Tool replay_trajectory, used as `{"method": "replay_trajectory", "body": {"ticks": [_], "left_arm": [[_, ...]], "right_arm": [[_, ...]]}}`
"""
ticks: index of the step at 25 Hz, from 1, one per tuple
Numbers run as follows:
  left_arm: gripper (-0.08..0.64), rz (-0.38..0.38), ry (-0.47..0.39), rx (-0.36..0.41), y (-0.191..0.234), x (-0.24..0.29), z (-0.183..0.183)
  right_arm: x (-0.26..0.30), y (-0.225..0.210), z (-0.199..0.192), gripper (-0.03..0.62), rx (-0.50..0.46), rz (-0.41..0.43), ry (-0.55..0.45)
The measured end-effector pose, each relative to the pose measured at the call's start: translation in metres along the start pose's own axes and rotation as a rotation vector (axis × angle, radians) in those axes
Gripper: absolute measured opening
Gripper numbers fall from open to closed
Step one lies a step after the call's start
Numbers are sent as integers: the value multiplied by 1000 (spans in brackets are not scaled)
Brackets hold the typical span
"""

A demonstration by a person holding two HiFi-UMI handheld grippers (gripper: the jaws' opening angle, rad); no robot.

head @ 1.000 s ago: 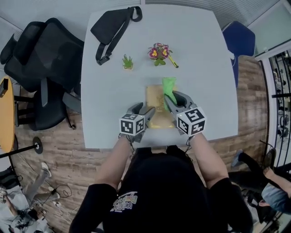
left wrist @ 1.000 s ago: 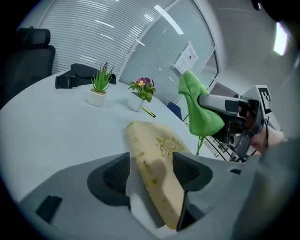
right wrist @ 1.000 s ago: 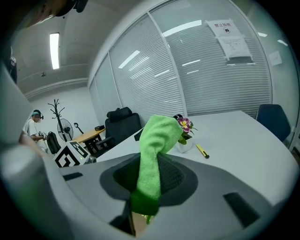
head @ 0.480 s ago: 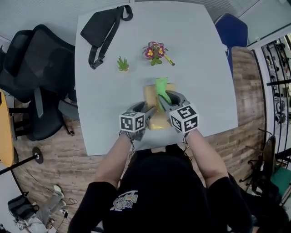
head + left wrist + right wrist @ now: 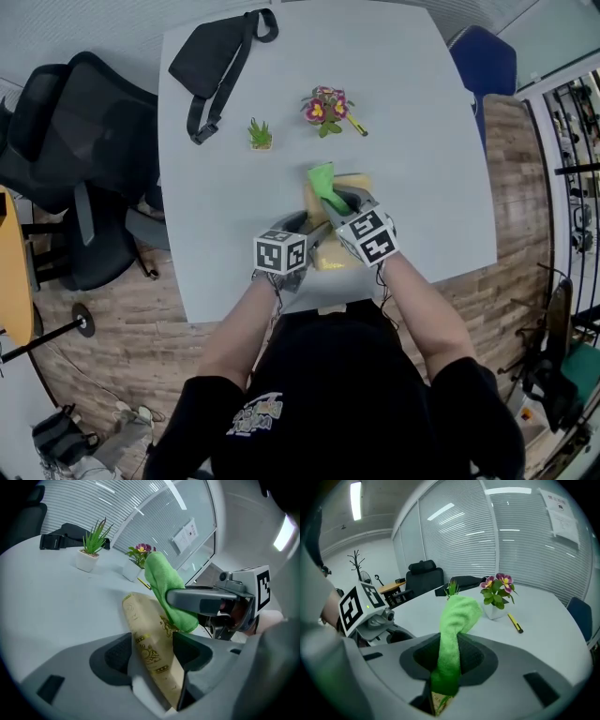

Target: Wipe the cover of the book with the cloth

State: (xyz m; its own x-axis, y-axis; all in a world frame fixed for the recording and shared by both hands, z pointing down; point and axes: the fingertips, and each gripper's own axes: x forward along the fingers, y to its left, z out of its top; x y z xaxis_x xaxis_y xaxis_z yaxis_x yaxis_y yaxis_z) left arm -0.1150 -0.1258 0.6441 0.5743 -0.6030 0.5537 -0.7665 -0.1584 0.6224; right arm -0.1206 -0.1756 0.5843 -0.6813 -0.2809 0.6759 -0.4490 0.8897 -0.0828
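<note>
A tan book (image 5: 349, 187) with gold ornaments lies near the table's front edge. My left gripper (image 5: 309, 228) is shut on its near left corner; in the left gripper view the book (image 5: 149, 644) sits tilted between the jaws of the left gripper (image 5: 152, 654). My right gripper (image 5: 335, 200) is shut on a green cloth (image 5: 322, 182), which rests on the cover's far left part. In the right gripper view the cloth (image 5: 452, 634) stands up between the jaws of the right gripper (image 5: 450, 660), with a sliver of book (image 5: 438, 705) below. The cloth (image 5: 168, 590) hangs from the right gripper (image 5: 202, 603).
On the light grey table (image 5: 422, 187) stand a small green plant (image 5: 261, 134) and a flower pot (image 5: 324, 107) with a yellow pen (image 5: 357, 127) beside it. A black bag (image 5: 216, 56) lies far left. A black office chair (image 5: 80, 150) is at left, a blue chair (image 5: 485, 66) at right.
My right gripper has carried the green cloth leftward across the book's cover. The left gripper keeps its hold on the book's near corner.
</note>
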Motion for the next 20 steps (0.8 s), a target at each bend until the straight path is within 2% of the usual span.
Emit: {"method": "replay_trajectory", "body": {"ticks": [6, 9, 14, 20], "left_arm": [[275, 3, -1, 2, 0, 0, 0], [275, 4, -4, 3, -1, -1, 0], [275, 4, -3, 1, -1, -1, 0], [275, 4, -3, -7, 1, -1, 1]], "right_arm": [[22, 11, -6, 98, -190, 35, 107], [30, 15, -7, 98, -244, 52, 133], [35, 15, -8, 98, -259, 52, 137], [33, -4, -8, 97, -197, -4, 103]]}}
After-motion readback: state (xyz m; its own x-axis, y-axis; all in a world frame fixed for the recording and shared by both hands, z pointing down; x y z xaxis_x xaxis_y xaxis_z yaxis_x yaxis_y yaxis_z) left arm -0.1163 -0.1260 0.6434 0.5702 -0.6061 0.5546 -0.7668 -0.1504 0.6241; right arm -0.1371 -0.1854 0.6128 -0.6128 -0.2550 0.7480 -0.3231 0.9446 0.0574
